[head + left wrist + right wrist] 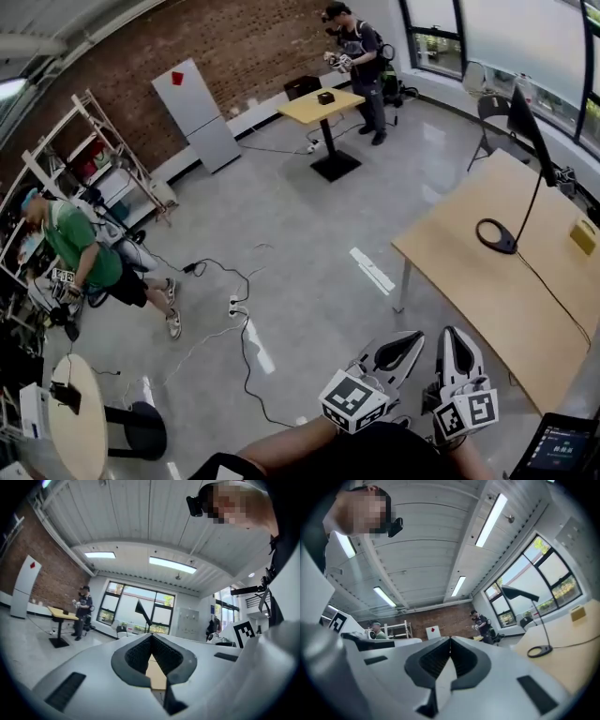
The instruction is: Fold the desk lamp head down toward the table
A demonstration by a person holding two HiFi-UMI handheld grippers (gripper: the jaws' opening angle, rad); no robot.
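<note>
You stand in a big workroom with a brick wall, a grey floor and tall windows, and a long wooden surface (469, 281) runs along your right. The desk lamp (507, 246) stands on that surface, its ring base set in from the long edge that faces the open floor and nearer the far corner than the near end. Its thin stem rises upright from the ring to the dark lamp head (523, 117), which sits high and tilted, well above the wood. A thin cable (553, 298) trails from the base across the surface toward its near end. A small yellow block (583, 236) lies beside the lamp, closer to the window-side edge.

Your 2 tools hang off the surface, over the floor by its near end and well apart from the lamp. The left tool (409, 341) has its jaws pressed together with nothing between them, as its own view (151, 638) shows. The right tool (457, 339) is closed and empty too (450, 641), and its camera sees the lamp off to the right.

Further out, a dark screen (560, 446) sits at the lower right corner of the head view. Cables (239, 309) snake over the floor. 1 person (361, 61) stands at a small table (321, 106) by the far wall, and another in a green shirt (84, 253) bends near the shelves on the left.
</note>
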